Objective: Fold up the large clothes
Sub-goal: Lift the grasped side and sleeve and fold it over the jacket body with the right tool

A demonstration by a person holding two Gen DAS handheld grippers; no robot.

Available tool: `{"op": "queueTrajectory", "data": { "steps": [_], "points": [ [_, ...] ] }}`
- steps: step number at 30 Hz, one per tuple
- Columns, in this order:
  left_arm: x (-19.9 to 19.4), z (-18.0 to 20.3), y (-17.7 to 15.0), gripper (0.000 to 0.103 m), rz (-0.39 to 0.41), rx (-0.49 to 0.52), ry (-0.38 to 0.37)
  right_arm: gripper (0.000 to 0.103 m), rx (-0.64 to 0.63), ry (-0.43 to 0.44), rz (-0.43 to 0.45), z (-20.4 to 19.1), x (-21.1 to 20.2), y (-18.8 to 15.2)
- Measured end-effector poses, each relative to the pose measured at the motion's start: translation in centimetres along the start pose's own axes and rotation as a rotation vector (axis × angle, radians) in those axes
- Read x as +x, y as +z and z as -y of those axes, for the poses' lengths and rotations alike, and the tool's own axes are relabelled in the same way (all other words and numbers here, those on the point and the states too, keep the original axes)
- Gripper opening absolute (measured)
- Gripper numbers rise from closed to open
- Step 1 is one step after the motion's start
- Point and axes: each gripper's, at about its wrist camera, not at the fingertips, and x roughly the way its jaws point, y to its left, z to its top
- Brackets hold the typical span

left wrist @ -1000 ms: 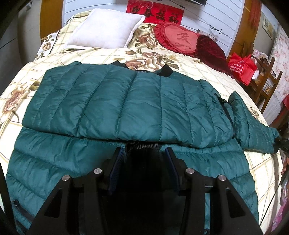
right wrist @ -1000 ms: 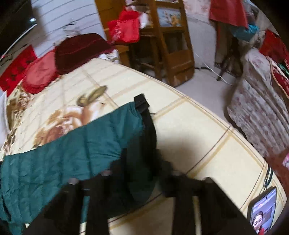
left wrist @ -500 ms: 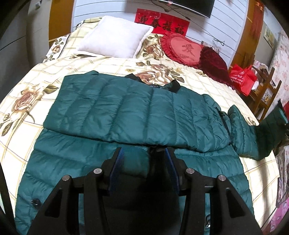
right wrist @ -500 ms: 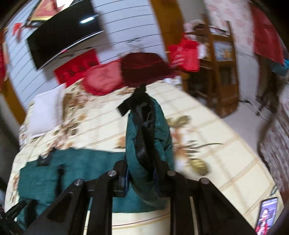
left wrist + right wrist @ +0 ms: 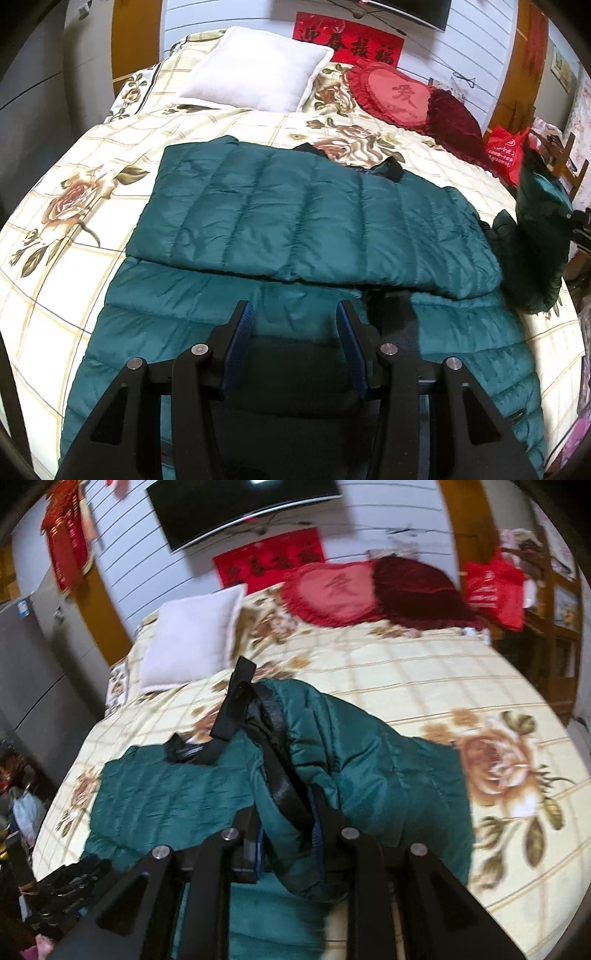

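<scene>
R tongs (image 5: 286, 843) clamped on sleeve (image 5: 332, 760), lifted off bed (image 5: 424, 672) | L tongs (image 5: 293, 343) half-open, empty, over jacket (image 5: 295, 221) hem; jacket lay flat across bed, one sleeve folded in | risk, my guess: slick cuff could've slipped from R pads mid-swing; dragging sleeve might've rucked body w/o L pinning it

A red banner (image 5: 349, 43) on the wall above the bed's head carries four black Chinese characters, 迎春接福. Below it and to its right, a red heart cushion (image 5: 397, 98) bears one dark character, too stylised to read. A red bag (image 5: 504, 157) farther right has white print, illegible.
</scene>
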Motion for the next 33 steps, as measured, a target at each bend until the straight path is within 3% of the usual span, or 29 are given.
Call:
{"op": "queueTrajectory", "data": {
  "steps": [15,22,24,26,28,30,33],
  "points": [
    [0.5,-4.2,0.3,0.047,0.007,-0.093,-0.004,0.02,-0.088,0.188,-0.132,-12.0,8.3,-1.6],
    [1.0,-4.6,0.0,0.047,-0.005,-0.103,-0.015,0.021,-0.069,0.274,-0.221,-15.4,12.1,-3.3],
    [1.0,-4.8,-0.1,0.047,-0.01,-0.112,-0.024,0.026,-0.073,0.272,-0.263,-15.9,13.4,-3.8],
    [1.1,-4.9,-0.1,0.047,-0.015,-0.119,-0.04,0.055,-0.064,0.318,-0.287,-16.1,14.0,-4.0],
    [0.8,-4.9,0.0,0.047,-0.008,-0.129,-0.065,0.069,-0.045,0.37,-0.277,-16.1,13.0,-3.8],
    [0.4,-4.9,0.1,0.047,0.001,-0.143,-0.094,0.07,-0.068,0.389,-0.26,-16.3,11.4,-3.4],
    [-0.1,-4.6,0.4,0.047,0.015,-0.185,-0.156,0.07,-0.094,0.347,-0.216,-15.5,8.8,-2.7]
  ]
}}
